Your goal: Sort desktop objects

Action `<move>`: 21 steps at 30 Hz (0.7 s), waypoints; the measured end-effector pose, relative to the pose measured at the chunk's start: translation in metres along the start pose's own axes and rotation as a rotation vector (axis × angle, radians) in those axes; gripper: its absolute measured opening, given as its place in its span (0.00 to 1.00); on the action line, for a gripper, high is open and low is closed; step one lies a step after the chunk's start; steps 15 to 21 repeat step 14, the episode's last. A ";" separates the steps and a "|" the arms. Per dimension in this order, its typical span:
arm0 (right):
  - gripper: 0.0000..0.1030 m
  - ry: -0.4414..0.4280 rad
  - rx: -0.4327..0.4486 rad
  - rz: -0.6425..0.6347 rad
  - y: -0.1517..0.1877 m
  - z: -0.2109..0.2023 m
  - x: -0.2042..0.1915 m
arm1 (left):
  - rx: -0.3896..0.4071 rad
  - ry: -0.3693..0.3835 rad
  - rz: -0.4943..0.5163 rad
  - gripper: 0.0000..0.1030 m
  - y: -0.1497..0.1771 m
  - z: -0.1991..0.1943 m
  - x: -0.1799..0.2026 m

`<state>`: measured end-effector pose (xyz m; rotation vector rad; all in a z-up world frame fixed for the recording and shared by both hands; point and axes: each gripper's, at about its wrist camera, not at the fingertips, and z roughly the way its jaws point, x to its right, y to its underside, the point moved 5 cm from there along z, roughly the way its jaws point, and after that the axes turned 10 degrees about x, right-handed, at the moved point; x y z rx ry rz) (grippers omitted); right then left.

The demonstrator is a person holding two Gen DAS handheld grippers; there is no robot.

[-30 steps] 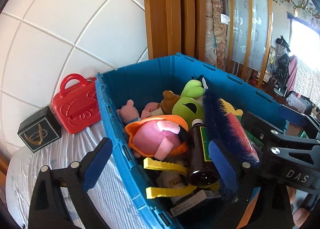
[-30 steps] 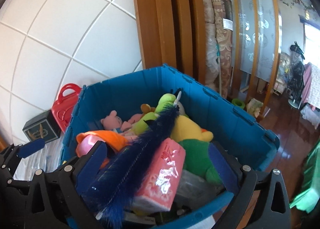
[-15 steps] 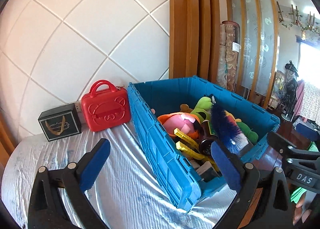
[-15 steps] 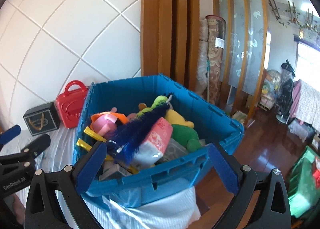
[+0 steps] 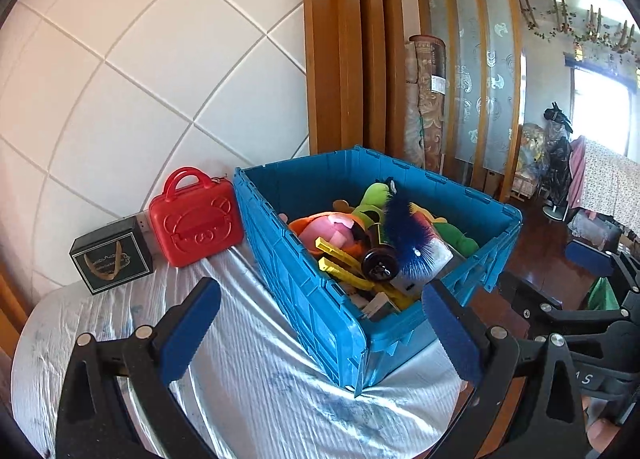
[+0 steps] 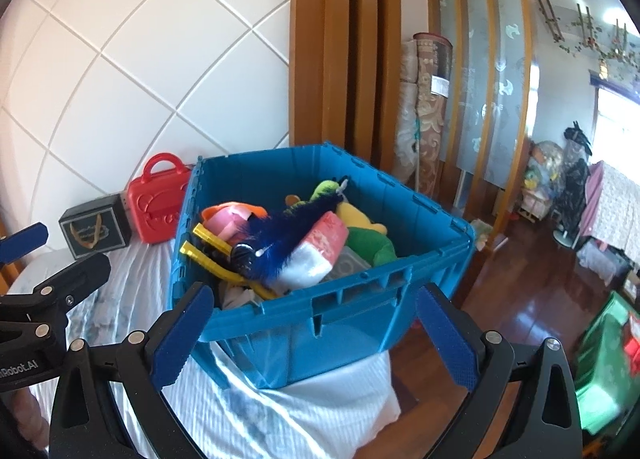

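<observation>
A blue plastic crate stands on the white-covered table, at its right end. It is full of things: a blue bristle brush, a pink and orange plush, green plush toys, yellow clips and a dark bottle. My left gripper is open and empty, in front of the crate's near corner. My right gripper is open and empty, in front of the crate's right side.
A red toy suitcase and a black box stand against the tiled wall, left of the crate. The table cloth lies wrinkled. Beyond the table's right edge is a dark wooden floor.
Both grippers have pulled back and up from over the crate, so the whole crate and more table now show. Both stayed open and empty. The crate's contents have not moved.
</observation>
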<state>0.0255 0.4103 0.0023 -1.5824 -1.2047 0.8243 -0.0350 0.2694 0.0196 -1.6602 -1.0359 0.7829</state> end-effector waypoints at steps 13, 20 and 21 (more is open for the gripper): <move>1.00 0.007 -0.010 -0.013 0.001 -0.003 -0.007 | -0.011 0.007 -0.024 0.99 0.003 0.001 -0.005; 1.00 0.006 -0.010 -0.012 0.001 -0.003 -0.006 | -0.014 0.009 -0.026 0.99 0.003 0.002 -0.004; 1.00 0.006 -0.010 -0.012 0.001 -0.003 -0.006 | -0.014 0.009 -0.026 0.99 0.003 0.002 -0.004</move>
